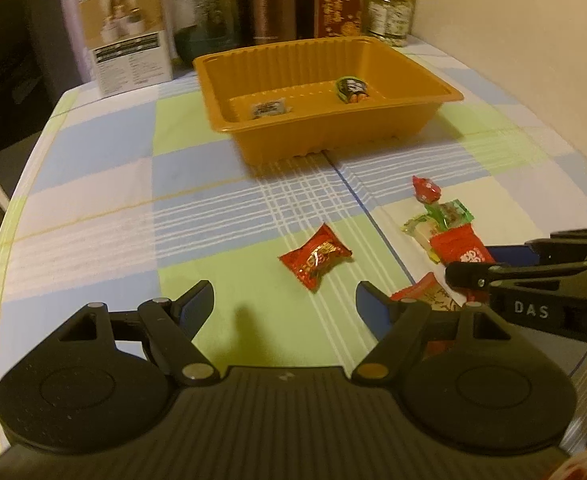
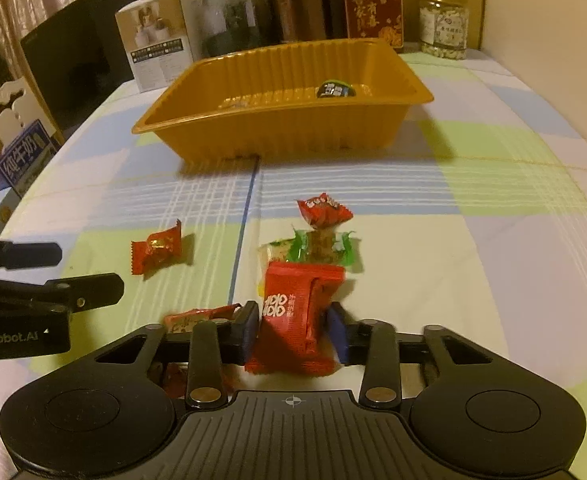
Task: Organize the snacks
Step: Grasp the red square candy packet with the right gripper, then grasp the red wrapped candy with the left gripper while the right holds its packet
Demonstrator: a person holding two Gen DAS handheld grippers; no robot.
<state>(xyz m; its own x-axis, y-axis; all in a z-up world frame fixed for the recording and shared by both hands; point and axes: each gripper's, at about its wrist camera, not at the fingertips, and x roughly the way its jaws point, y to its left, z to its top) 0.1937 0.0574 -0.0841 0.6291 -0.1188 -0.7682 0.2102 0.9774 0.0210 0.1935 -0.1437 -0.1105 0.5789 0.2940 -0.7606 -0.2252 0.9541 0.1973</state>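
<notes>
The desk [image 2: 473, 280] wore a checked cloth, with the orange tray [image 2: 277, 128] at twelve o'clock holding two small packets. The left gripper [image 1: 284, 300] had its jaws wide apart and empty, a red candy [image 1: 315, 258] just beyond them. The right gripper [image 2: 293, 326] had its jaws pressed on a red snack packet [image 2: 293, 316], other sweets lying at twelve o'clock.

Left tongs [image 1: 284, 300] open, empty, poised above checked counter [image 1: 93, 184]. Red wrapped candy [image 1: 315, 257] just ahead of fingertips. Cluster of red and green snacks [image 1: 445, 224] to the right, right tongs [image 1: 459, 276] among them. Orange tray [image 1: 321, 120] farther back, containing two dark wrapped snacks [image 1: 351, 89].
</notes>
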